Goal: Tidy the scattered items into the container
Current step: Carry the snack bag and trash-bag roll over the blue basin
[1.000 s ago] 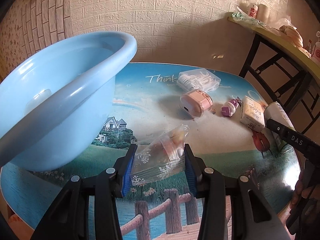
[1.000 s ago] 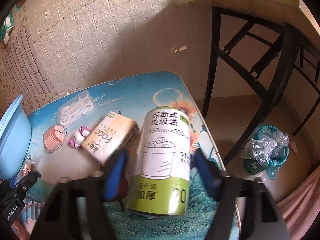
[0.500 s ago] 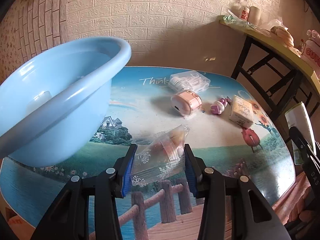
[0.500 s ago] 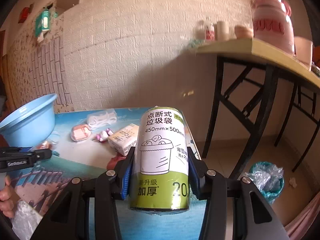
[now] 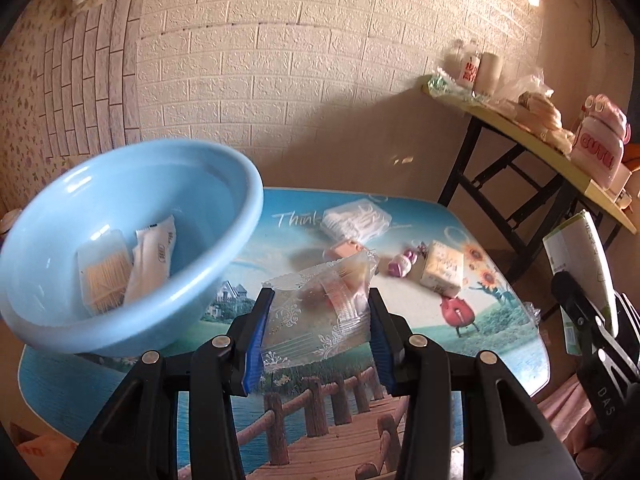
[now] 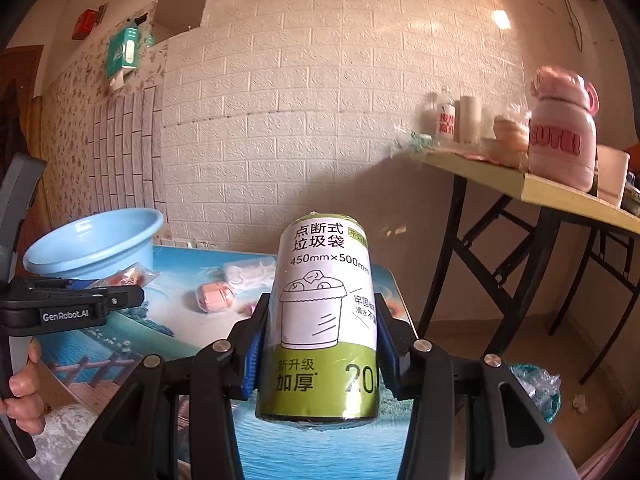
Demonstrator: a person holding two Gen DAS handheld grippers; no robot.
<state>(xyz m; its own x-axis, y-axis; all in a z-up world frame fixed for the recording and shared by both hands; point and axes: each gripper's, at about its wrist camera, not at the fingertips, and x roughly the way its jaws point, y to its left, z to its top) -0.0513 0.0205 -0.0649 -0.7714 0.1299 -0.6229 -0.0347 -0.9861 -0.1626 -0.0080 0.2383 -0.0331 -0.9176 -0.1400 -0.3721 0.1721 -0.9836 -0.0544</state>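
My left gripper (image 5: 318, 334) is shut on a clear plastic snack bag (image 5: 320, 312), held above the table to the right of the light blue basin (image 5: 224, 256). Inside the basin lie a pack of toothpicks (image 5: 105, 270) and a white sachet (image 5: 154, 254). My right gripper (image 6: 320, 344) is shut on a green and white roll of trash bags (image 6: 324, 320), lifted off the table; the roll (image 5: 580, 264) shows at the right edge of the left wrist view. The left gripper (image 6: 76, 308) and basin (image 6: 94, 244) appear at the left of the right wrist view.
On the picture-printed table (image 5: 248, 264) lie a clear box of floss picks (image 5: 356, 220), a pink case (image 6: 214, 296), a small pink toy (image 5: 400, 266) and a tissue pack (image 5: 442, 272). A side table (image 6: 532, 184) with jars stands at the right, a bin bag (image 6: 536, 384) on the floor.
Both grippers have risen with their loads. The trash bag roll came up off the table. The left view now looks down into the basin from higher up.
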